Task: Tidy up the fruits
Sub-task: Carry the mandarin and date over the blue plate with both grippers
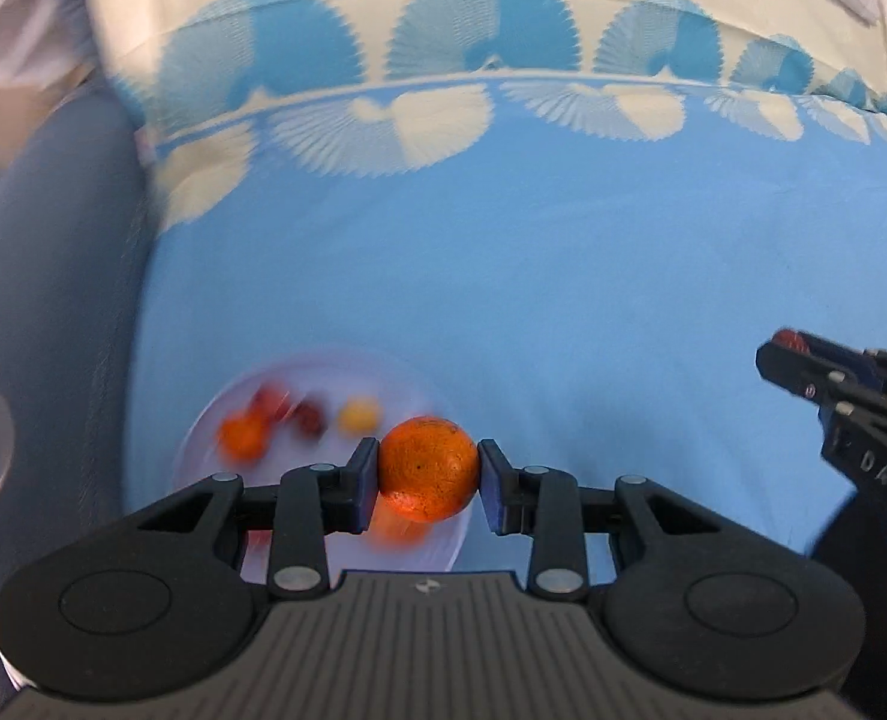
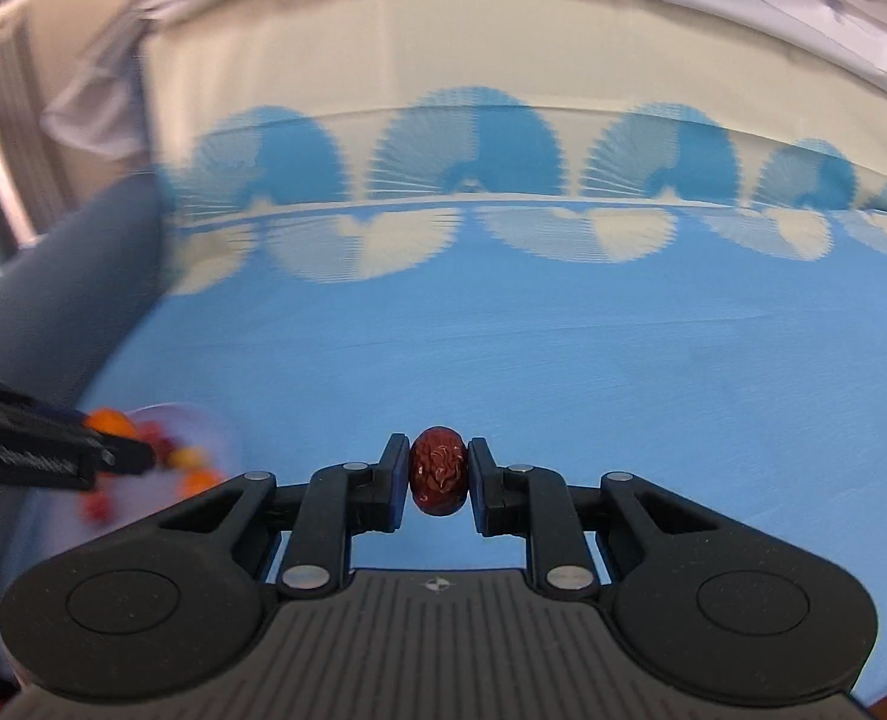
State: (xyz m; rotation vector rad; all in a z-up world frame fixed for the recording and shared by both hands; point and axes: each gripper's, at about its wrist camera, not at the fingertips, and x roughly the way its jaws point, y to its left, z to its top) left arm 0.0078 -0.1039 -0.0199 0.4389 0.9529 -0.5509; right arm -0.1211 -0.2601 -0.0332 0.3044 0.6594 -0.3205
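Left wrist view: my left gripper [image 1: 428, 471] pinches an orange [image 1: 429, 468] above the blurred plate [image 1: 215, 420]. My right gripper [image 2: 438, 474] clamps a wrinkled red date [image 2: 438, 471].

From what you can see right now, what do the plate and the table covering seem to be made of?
The plate looks like thin, translucent whitish plastic with a smooth finish: the blue beneath tints it. Motion blur leaves this uncertain. The table covering seems to be matte woven or coated cloth: it shows printed cream fan shapes, faint creases, and no glare.
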